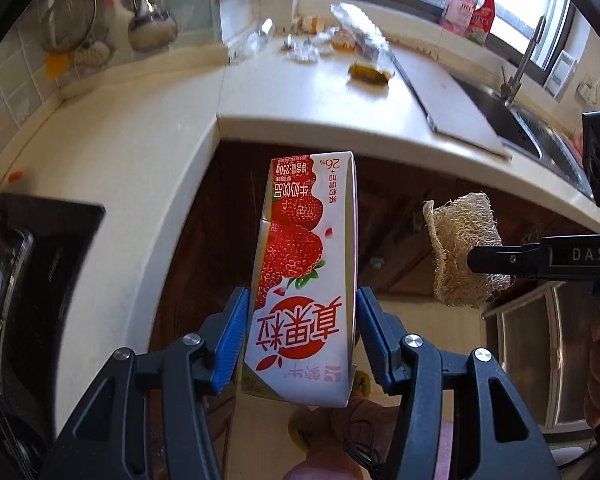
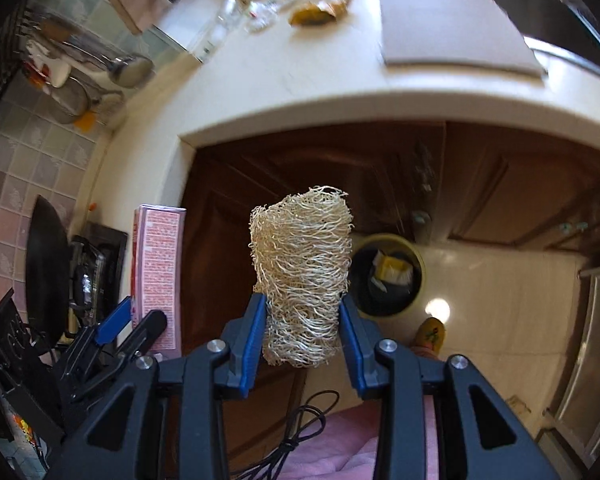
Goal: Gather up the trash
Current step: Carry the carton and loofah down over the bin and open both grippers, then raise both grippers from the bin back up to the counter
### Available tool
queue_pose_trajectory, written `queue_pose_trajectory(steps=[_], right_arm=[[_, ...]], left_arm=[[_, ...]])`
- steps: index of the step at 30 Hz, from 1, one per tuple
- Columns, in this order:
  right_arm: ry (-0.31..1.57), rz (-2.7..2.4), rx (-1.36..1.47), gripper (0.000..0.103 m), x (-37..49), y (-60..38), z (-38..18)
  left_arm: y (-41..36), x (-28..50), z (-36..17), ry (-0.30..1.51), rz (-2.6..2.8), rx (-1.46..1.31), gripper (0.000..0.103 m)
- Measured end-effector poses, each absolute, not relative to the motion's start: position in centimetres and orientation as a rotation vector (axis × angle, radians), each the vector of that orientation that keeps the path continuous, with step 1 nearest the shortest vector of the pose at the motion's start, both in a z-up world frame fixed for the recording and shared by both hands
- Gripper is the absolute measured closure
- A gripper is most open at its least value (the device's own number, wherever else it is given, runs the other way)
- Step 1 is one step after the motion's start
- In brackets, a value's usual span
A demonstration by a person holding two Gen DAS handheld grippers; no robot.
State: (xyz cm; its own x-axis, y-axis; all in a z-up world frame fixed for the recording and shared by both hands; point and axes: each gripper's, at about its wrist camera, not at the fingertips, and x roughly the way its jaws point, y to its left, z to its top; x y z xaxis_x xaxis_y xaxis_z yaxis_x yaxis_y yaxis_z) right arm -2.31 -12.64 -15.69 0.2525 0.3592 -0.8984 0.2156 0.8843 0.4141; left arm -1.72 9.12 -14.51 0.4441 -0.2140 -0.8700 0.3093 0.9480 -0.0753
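My left gripper (image 1: 302,308) is shut on a strawberry milk carton (image 1: 306,264), white and red, held off the counter in front of the brown cabinets. The same carton (image 2: 158,276) shows its pink back at the left of the right wrist view, with the left gripper (image 2: 136,320) below it. My right gripper (image 2: 302,312) is shut on a tan loofah scrubber (image 2: 302,272); the scrubber (image 1: 460,248) also hangs at the right of the left wrist view. A yellow-rimmed trash bin (image 2: 390,276) with a black liner stands on the floor just right of the scrubber.
More wrappers and plastic scraps (image 1: 332,42) lie at the far end of the white counter (image 1: 300,96), with a cutting board (image 1: 452,100) and sink (image 1: 520,116) to the right. A black stove (image 1: 28,264) is at the left. Brown cabinets (image 2: 380,168) stand below.
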Motion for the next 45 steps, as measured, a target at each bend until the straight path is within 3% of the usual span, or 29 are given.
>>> queue_pose_trajectory(steps=[6,12,21,26,38,42,45], right_arm=[[1.480,0.076,0.494,0.067,-2.0,-13.0,-25.1],[1.643,0.040,0.493,0.067,-1.6,-13.2,-35.9],[1.750,0.030,0.447,0.067,-0.3,-13.9,-43.4],[1.762,0.049,0.426,0.067,0.9,-14.2,-44.0],[1.756,0.058,0.430,0.061,4.2,-13.3,-44.4],[1.708,0.035,0.426,0.044,4.8,-12.7,-43.4],[1.677,0.030,0.437,0.041,4.9,-12.4,-42.1]], left_arm=[[7.3,-1.6,-21.6,1.196,-0.338,0.121,0.050],[4.6,-0.1,-32.4,1.351,-0.337,0.165,0.050],[2.2,3.9,-42.6,1.489,-0.332,0.177,0.048],[3.1,6.0,-43.9,1.524,-0.250,0.114,0.028],[6.7,4.8,-41.8,1.500,-0.092,0.051,0.028],[7.2,4.7,-39.7,1.485,-0.065,0.082,0.028],[7.4,4.8,-37.2,1.449,-0.066,0.076,0.028]])
